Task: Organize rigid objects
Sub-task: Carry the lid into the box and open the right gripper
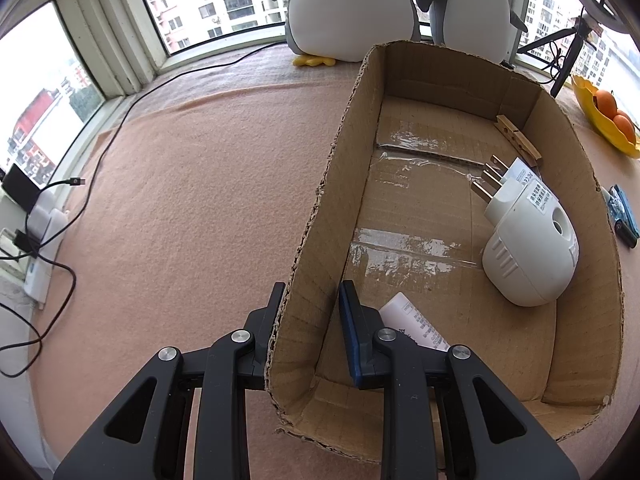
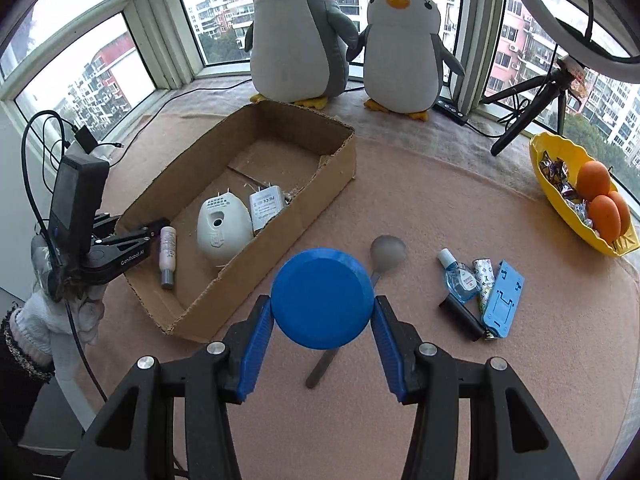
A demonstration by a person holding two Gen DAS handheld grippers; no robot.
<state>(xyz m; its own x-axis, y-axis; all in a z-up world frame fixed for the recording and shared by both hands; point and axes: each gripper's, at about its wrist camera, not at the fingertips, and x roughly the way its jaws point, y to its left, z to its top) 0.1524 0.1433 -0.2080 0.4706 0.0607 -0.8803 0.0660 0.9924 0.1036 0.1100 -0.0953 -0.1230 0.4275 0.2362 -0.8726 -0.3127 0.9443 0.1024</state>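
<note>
My left gripper (image 1: 314, 304) is shut on the near left wall of an open cardboard box (image 1: 400, 64), one finger outside and one inside. In the box lie a white plug-in device (image 1: 528, 256), a white adapter (image 1: 516, 192), a wooden clothespin (image 1: 518, 140) and a small bottle (image 1: 416, 324). My right gripper (image 2: 322, 328) is shut on a blue round dish (image 2: 322, 298), its blue pads pressing on both edges, above the pink cloth just right of the box (image 2: 332, 184). A metal spoon (image 2: 387, 254) lies under the dish, partly hidden.
An eye-drop bottle (image 2: 458, 276), a patterned tube (image 2: 484, 276), a blue stand (image 2: 504, 300) and a black cylinder (image 2: 462, 316) lie right of the spoon. A yellow bowl (image 2: 560, 184) with oranges sits far right. Two plush penguins (image 2: 296, 40) stand behind the box. Cables and a power strip (image 1: 40, 232) are at the left.
</note>
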